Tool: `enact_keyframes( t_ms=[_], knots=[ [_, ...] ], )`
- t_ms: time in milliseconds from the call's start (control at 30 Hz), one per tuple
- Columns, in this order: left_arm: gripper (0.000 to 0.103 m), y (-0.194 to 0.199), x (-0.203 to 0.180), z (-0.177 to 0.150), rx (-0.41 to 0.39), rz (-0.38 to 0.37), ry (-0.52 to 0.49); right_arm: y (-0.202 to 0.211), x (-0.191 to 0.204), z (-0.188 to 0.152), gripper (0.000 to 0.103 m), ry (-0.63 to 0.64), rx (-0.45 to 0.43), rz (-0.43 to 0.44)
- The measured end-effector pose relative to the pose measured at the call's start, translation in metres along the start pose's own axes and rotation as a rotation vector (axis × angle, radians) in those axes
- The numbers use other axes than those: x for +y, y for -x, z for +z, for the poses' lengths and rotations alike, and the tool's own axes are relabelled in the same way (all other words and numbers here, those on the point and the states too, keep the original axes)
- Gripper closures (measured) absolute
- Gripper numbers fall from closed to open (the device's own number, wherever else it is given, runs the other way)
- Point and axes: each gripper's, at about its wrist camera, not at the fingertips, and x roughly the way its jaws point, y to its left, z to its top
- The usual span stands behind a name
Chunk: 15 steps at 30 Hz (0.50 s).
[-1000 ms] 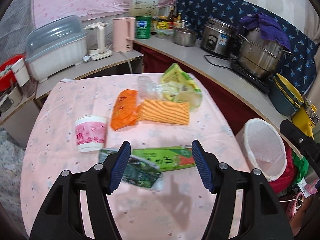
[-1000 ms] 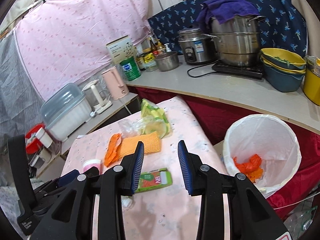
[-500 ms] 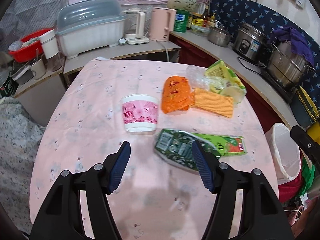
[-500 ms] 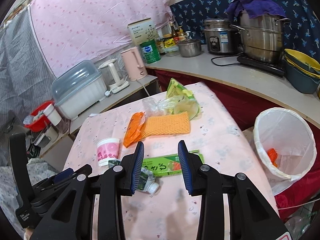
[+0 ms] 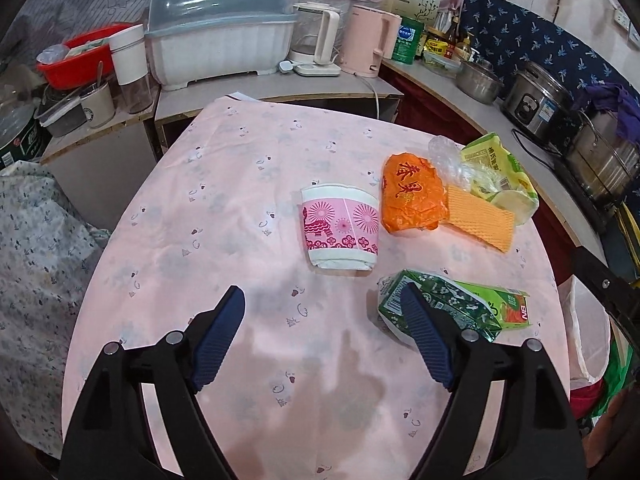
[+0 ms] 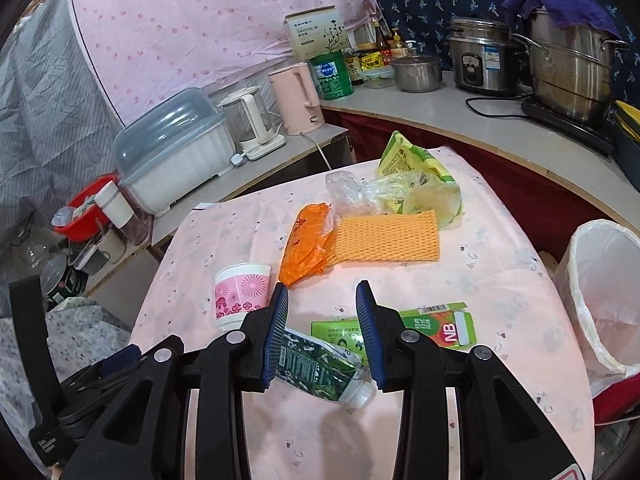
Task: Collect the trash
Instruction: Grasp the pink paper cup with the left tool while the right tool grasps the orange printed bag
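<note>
Trash lies on a pink tablecloth: a pink paper cup, an orange wrapper, an orange foam sleeve, a green crushed bottle, a green flat carton, a clear bag and yellow-green packets. My left gripper is open and empty, just short of the cup. My right gripper is open and empty above the bottle. A white-lined trash bin stands right of the table.
A counter behind holds a lidded dish rack, kettles, a rice cooker and steel pots. A red basin and cups sit at far left. The table's edges drop off at left and right.
Both grippers have swung left over the table and come lower. The left one now faces the pink cup; the right one has moved from the bin to over the green bottle.
</note>
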Motion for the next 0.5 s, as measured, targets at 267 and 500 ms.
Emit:
enact_keyframes(
  t_ms=[267,500],
  knots=[
    [0.015,-0.039,0.002,0.023,0.037,0.014,0.006,-0.061,0.012,0.019,0.068,0.015,0.061,0.007],
    [0.014,-0.091,-0.008,0.04,0.12,0.006,-0.01,-0.128,0.013,0.042,0.068,-0.005,0.14,0.03]
  ],
)
